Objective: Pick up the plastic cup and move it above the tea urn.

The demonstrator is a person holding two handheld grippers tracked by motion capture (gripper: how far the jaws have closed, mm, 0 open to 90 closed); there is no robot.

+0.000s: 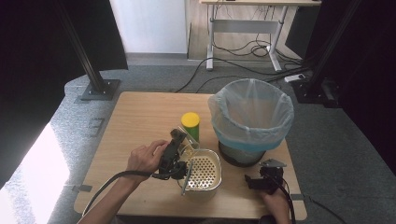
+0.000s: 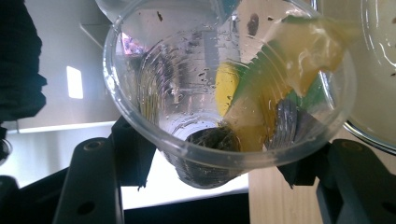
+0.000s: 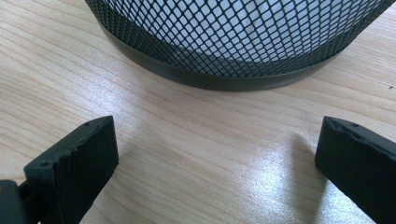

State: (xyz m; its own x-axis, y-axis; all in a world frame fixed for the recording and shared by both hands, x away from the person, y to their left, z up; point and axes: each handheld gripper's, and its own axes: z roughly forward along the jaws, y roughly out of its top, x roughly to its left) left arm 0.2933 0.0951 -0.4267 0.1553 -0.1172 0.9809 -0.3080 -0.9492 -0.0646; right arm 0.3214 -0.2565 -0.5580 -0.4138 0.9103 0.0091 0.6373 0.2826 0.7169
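My left gripper (image 1: 180, 151) is shut on a clear plastic cup (image 1: 188, 148), which lies tilted toward a perforated metal container (image 1: 205, 191) at the table's front middle. In the left gripper view the wet, speckled cup (image 2: 187, 93) faces me mouth first, and the black jaws of the left gripper (image 2: 210, 161) press on its sides. My right gripper (image 1: 262, 181) rests low on the table at the front right, close to the bin's base. In its own view the right gripper (image 3: 215, 154) stands open with bare wood between the jaws.
A black mesh bin (image 1: 251, 116) lined with a pale blue bag stands at the right, its base (image 3: 219, 70) just ahead of the right jaws. A green can with a yellow lid (image 1: 190, 125) stands behind the cup. The wooden table (image 1: 140, 116) has free room at the left.
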